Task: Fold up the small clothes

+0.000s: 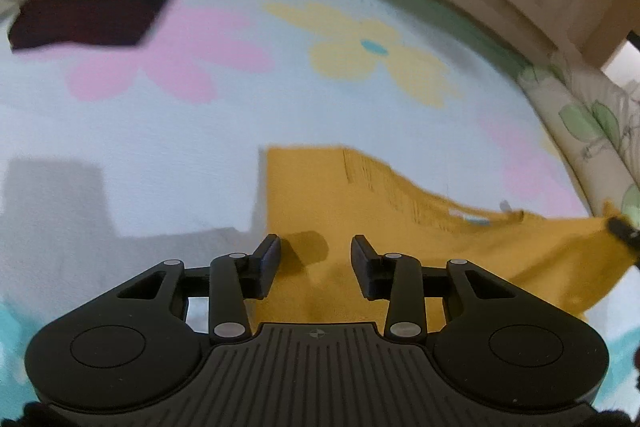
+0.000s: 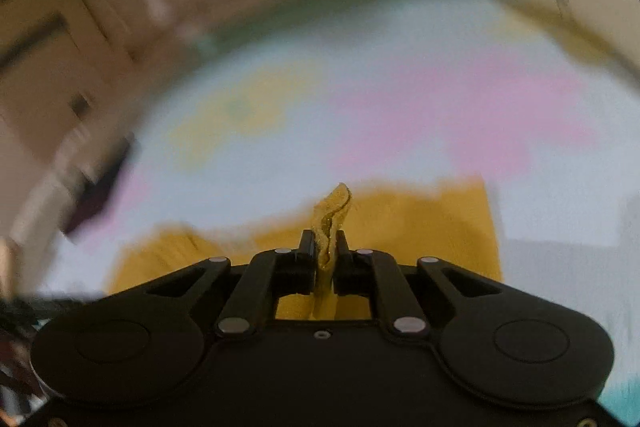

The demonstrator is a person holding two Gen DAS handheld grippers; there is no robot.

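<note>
Black fingers (image 1: pixel 269 254) of the left gripper (image 1: pixel 315 251) are held spread above the mustard-yellow garment (image 1: pixel 384 227), with nothing between them. Beneath it, a pale blue floral sheet (image 1: pixel 168 131) is spread, the garment being laid flat upon it. A dark folded cloth (image 1: pixel 96 9) is seen far off. Yellow fabric is pinched by the right gripper (image 2: pixel 325 247). No lettering can be read.

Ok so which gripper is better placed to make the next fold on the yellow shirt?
Right, probably. The right gripper is shut on an edge of the yellow shirt, so it could carry that edge across. The left gripper is open above the fabric, holding nothing.
</note>
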